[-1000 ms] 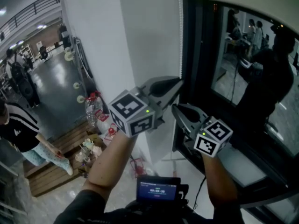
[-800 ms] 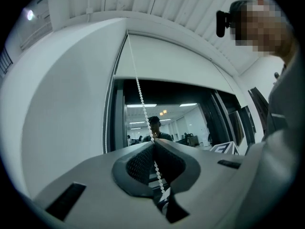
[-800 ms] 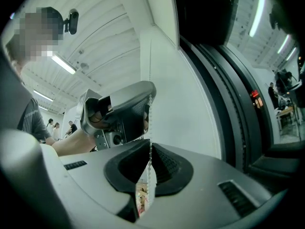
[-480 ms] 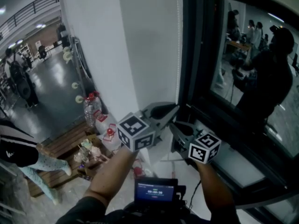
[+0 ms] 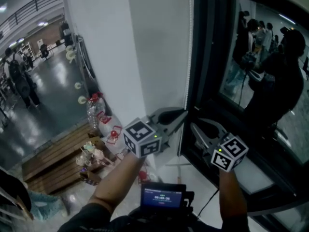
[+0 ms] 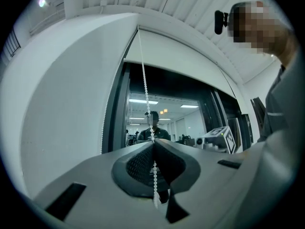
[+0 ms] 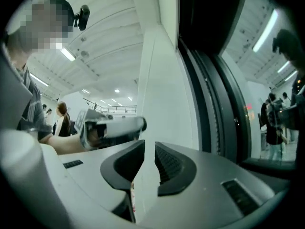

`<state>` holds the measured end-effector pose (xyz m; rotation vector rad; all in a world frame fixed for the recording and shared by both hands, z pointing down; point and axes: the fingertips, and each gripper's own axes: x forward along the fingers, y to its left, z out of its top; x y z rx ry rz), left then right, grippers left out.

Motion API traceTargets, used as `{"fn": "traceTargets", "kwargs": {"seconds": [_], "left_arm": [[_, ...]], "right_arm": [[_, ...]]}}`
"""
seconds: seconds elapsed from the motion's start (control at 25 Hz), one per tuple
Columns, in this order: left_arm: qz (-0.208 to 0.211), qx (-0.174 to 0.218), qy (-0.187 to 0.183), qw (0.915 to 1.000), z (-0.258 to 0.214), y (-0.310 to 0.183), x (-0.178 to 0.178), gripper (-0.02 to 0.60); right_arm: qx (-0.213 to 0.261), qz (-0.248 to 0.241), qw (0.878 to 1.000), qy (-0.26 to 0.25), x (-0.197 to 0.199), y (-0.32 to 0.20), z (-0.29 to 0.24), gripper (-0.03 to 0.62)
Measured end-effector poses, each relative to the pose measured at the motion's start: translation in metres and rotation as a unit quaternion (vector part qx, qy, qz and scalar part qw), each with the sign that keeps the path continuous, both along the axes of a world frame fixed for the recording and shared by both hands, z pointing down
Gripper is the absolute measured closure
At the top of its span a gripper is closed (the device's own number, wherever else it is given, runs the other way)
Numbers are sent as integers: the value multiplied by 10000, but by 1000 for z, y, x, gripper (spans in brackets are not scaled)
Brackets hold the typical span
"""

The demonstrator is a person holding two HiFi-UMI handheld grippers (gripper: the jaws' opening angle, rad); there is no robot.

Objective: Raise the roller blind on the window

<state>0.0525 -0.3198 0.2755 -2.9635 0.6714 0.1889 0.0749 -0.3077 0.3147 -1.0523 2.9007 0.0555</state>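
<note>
Nearest the wearer, at 6 o'clock in the head view, a small lit screen point(image 5: 163, 195) sat at chest level, its print too small to read. Just beyond it, the left tongs point(image 5: 181, 114) reached toward 1 o'clock with their jaws pressed together on the white bead chain point(image 5: 189, 57). The left gripper view showed the chain point(image 6: 144, 80) running down from 12 o'clock and passing between the closed pads of the left tongs point(image 6: 153, 144). The right tongs point(image 5: 198, 129) lay just beside them at 3 o'clock. Their jaws had just been opening and stood a narrow gap apart in the right gripper view point(image 7: 149, 149), with nothing between them and clear of the chain. The chain hung along the edge where the white wall point(image 5: 159, 42) met the dark window point(image 5: 260, 81). The roller blind point(image 6: 181, 56) sat high as a pale band across the top of the window, leaving most of the glass bare. Reflections of people filled the glass and were hard to tell apart. Down on the floor at 9 o'clock stood clear bottles point(image 5: 94, 111) with red caps, their contents unclear, beside a wooden platform point(image 5: 53, 158) carrying small cluttered items too blurred to name. Farther off at 10 o'clock, a person point(image 5: 19, 76) stood on the shiny floor.
</note>
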Motion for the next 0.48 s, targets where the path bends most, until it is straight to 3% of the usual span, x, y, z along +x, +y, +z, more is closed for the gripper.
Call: {"fn": "traceTargets", "kwargs": {"seconds": [0.28,0.48], "left_arm": [[99,221,-135,9996,-4,16,13,581],[158,250,-126,9995,-5,22,16,581]], "right_arm": [[987,-220,9930,-603,4,12,-132,511],[1237,-425,9900,-526,-15,7,-183,511]]}}
